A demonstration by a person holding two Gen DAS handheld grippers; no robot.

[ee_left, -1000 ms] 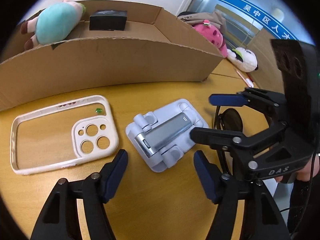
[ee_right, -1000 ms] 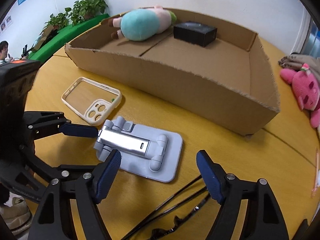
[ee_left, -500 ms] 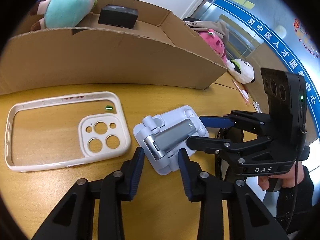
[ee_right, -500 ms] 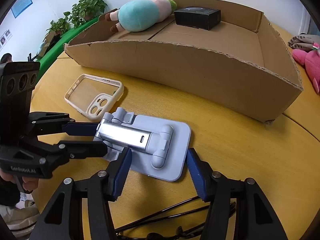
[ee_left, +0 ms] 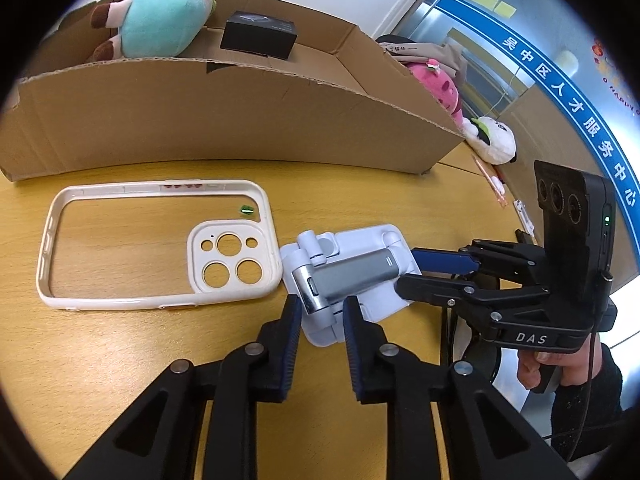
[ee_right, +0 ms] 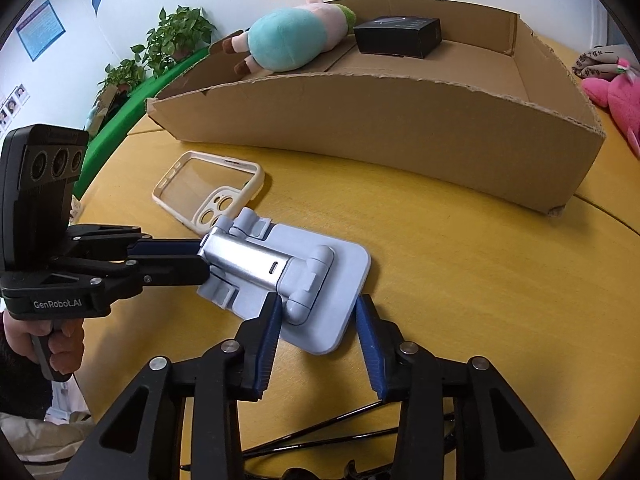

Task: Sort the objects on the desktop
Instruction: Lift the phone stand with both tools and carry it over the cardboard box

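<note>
Pale blue-grey folded plastic phone stand with silver metal arm is lying flat on yellow wooden table; left gripper and right gripper are closing around opposite ends, contact unclear.

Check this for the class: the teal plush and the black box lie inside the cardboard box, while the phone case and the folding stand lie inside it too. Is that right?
Not quite. The teal plush and black box are inside the cardboard box, but the phone case and folding stand lie on the table in front of it. The right wrist view shows this.
</note>
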